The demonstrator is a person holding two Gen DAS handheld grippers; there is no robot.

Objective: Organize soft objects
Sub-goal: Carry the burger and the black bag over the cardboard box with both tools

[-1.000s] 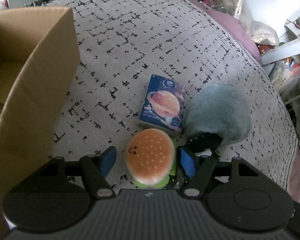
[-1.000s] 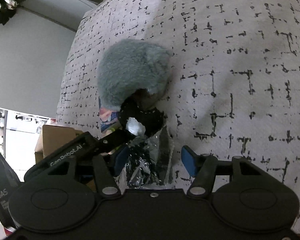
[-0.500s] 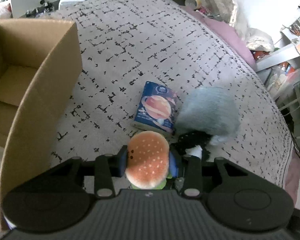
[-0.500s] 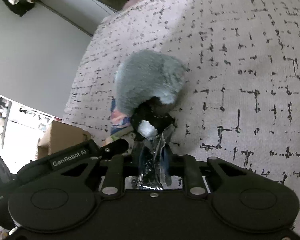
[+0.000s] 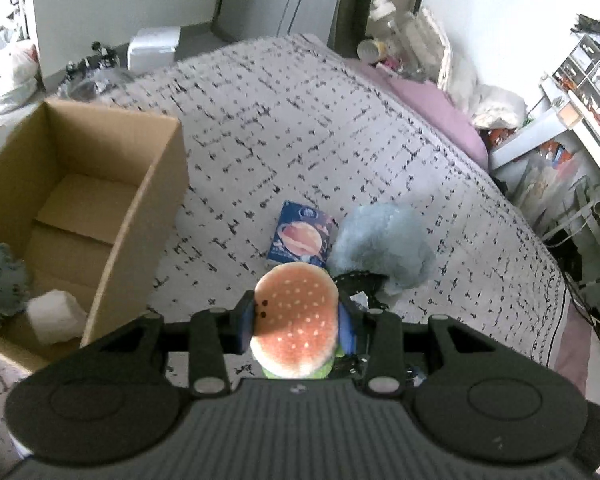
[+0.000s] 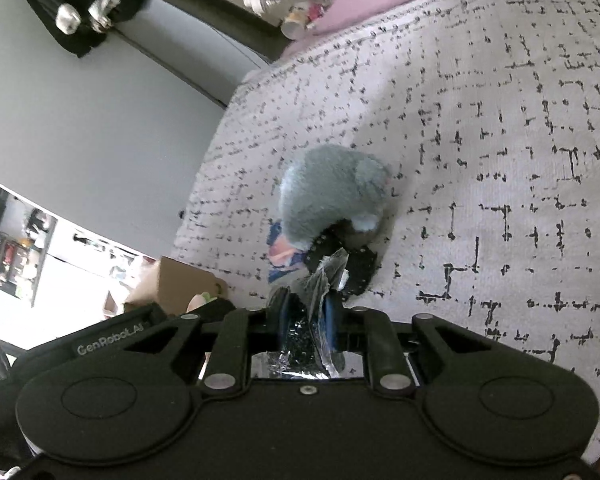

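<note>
My left gripper (image 5: 296,322) is shut on a hamburger plush (image 5: 296,320) and holds it above the bedspread. My right gripper (image 6: 306,314) is shut on a black item in clear crinkly wrap (image 6: 320,280), which also shows in the left wrist view (image 5: 358,282). A fluffy grey-blue plush (image 5: 382,250) lies on the bed just beyond both grippers; it also shows in the right wrist view (image 6: 334,196). A blue tissue pack with a planet print (image 5: 302,236) lies beside it, partly hidden in the right wrist view (image 6: 282,254).
An open cardboard box (image 5: 148,200) stands on the left, holding a grey-green soft item (image 5: 0,284) and a white block (image 5: 54,314). The patterned bedspread (image 5: 300,120) stretches beyond. A purple pillow (image 5: 440,116) and clutter sit at the far right edge.
Both grippers closed, the left on the hamburger plush and the right on the wrapped black item. Both then rose away from the bed, so the box interior came into view.
</note>
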